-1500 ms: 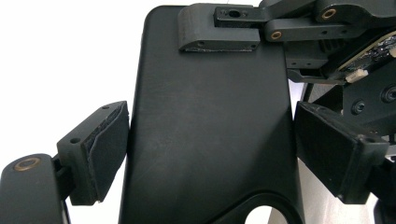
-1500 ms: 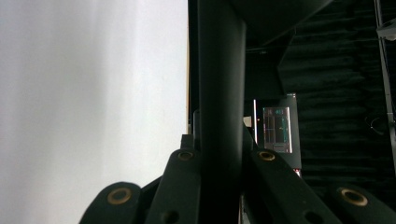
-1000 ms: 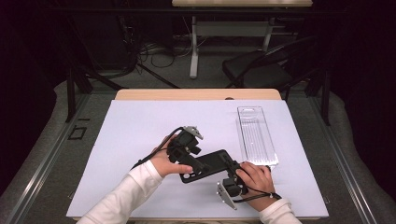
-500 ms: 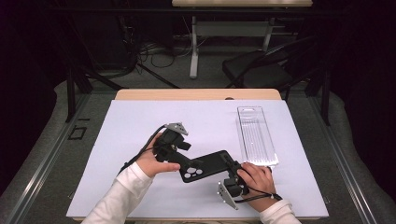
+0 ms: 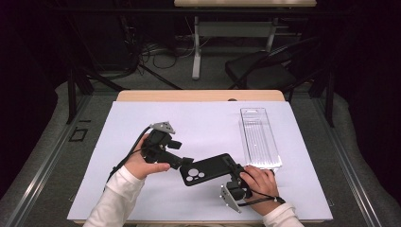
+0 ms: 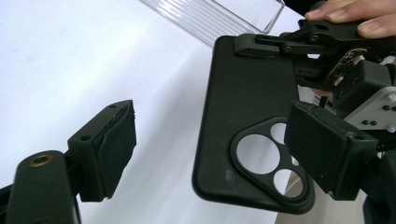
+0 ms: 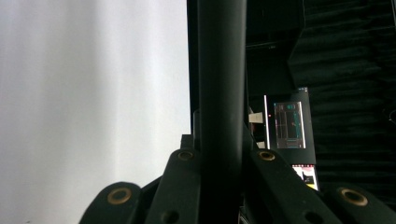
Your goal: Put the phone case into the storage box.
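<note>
Gripping the phone case (image 5: 208,170) — right tool (image 5: 232,166) clamped, left tool (image 6: 215,149) agape.

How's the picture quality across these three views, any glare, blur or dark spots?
High view: even light on the white table cover, dark room behind, soft glints on the clear plastic tray. Left gripper view: the black phone case is sharp and the cover is bright. Right gripper view: the case's edge is close and blurred, and the white surface is washed out.

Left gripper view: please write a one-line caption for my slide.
Open left gripper beside a black phone case clamped by the right gripper.
</note>
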The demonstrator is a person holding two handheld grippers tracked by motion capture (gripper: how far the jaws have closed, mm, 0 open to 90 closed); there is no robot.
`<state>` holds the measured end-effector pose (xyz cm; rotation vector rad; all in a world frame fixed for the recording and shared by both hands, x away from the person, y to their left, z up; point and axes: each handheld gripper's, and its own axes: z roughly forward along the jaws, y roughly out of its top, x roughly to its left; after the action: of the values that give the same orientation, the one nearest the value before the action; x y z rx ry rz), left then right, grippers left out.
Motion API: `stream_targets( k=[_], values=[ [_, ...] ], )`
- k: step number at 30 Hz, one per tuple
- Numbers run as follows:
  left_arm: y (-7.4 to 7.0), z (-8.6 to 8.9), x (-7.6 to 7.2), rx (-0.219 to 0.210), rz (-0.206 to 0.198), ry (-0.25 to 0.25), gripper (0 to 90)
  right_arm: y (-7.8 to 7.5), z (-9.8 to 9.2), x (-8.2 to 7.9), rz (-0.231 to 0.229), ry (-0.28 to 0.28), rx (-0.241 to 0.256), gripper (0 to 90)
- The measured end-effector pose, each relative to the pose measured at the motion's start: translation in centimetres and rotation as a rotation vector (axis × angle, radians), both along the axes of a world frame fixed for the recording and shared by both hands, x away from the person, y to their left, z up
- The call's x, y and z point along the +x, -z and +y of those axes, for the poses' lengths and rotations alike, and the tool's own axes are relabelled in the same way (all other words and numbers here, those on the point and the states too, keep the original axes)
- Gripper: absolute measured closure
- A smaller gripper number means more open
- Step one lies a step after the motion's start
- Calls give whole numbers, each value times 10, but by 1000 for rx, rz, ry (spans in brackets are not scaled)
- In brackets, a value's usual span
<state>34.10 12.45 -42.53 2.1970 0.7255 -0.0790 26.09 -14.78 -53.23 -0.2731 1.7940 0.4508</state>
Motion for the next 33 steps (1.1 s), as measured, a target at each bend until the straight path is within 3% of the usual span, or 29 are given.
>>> stream_targets(
  k=[7,12,15,24,33],
  values=[
    [-3,14,0,-7,-20,-27,175,-2,0,-1,41,-8,20,868],
    [-1,24,1,-17,-34,-33,178,-5,-2,-3,91,-3,69,868],
    [0,28,2,-18,-39,-40,185,-6,-4,-3,140,-4,137,868],
    [3,36,3,-12,-78,-52,205,-9,-7,0,256,-20,230,869],
    [6,45,4,-2,-44,-81,253,-11,-12,3,387,-26,351,870]
  ],
)
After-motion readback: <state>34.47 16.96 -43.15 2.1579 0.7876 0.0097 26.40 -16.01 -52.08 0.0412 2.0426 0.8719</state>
